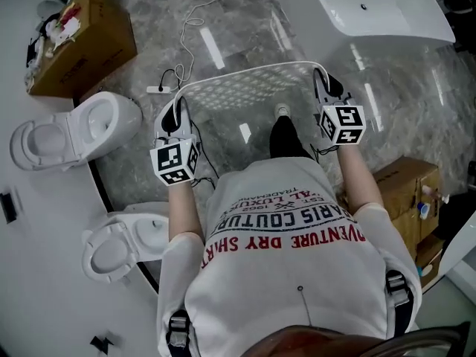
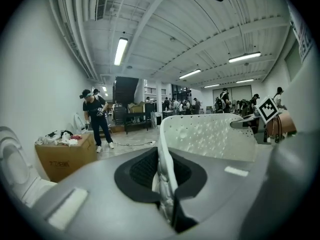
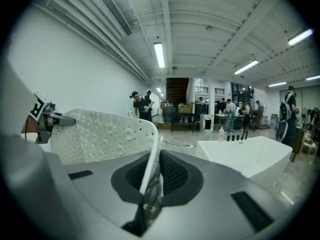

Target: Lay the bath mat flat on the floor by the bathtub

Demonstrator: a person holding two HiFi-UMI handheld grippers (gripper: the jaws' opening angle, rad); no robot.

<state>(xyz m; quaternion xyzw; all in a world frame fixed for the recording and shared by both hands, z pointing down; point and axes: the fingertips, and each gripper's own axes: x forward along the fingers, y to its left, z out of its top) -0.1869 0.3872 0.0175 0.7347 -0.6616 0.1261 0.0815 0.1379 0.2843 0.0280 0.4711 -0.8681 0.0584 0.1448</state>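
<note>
1. White perforated rubber bath mat (image 1: 253, 88), bumpy, round-cornered.
2. Centre frame, above grey marble floor (image 1: 253, 24), below-left of white bathtub (image 1: 372, 6).
3. Long axis left-right.
4. Ends clamped by left gripper (image 1: 175, 114) and right gripper (image 1: 325, 88).

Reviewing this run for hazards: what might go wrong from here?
1. The white perforated bath mat is pinched only at its edges by the left gripper and right gripper; it may slip free.
2. A white power strip with its cable lies on the grey marble floor near the mat's left side; the mat might land on it and not lie flat.
3. The person's shoe shows at the mat's near edge and may get covered.
</note>
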